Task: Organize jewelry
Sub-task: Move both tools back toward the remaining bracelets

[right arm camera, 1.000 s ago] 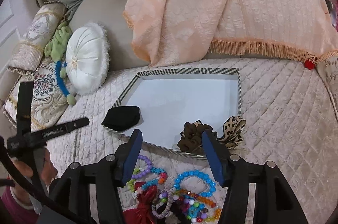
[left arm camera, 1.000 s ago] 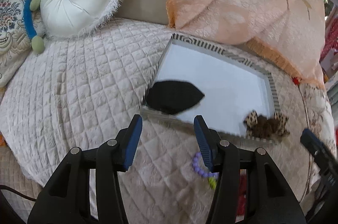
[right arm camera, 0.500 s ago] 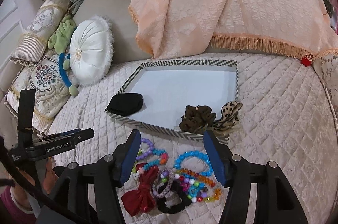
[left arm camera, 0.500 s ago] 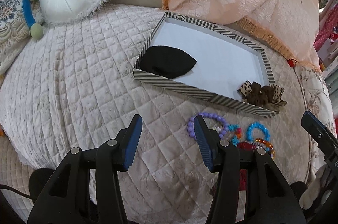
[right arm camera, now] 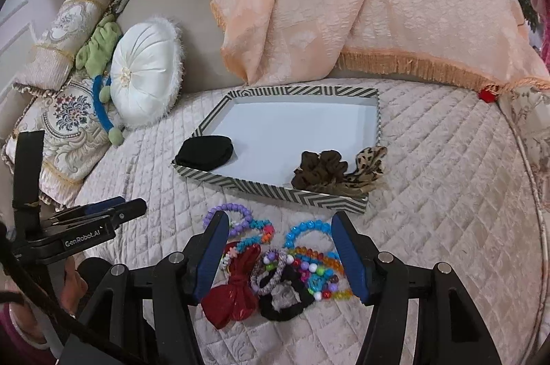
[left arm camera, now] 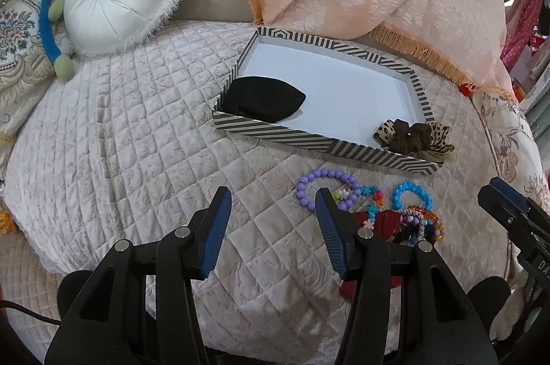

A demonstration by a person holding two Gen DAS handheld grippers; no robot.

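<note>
Both grippers, left gripper (left arm camera: 273, 205) and right gripper (right arm camera: 280, 232), hang with jaws wide apart, holding nothing, over a quilted beige bed (right arm camera: 447, 193). Bead bracelets (right arm camera: 302, 248) and a red bow (right arm camera: 233, 292) lie heaped beneath the right one. Beyond, a striped tray (right arm camera: 275, 189) holds scrunchies (right arm camera: 321, 169). The left gripper reads "GenRobot.AI".

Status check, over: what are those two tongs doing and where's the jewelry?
Left tongs open, empty. Right tongs open, empty, over the pile of colourful bead bracelets on the quilted bedspread. Striped cardboard tray beyond, nothing between.
</note>
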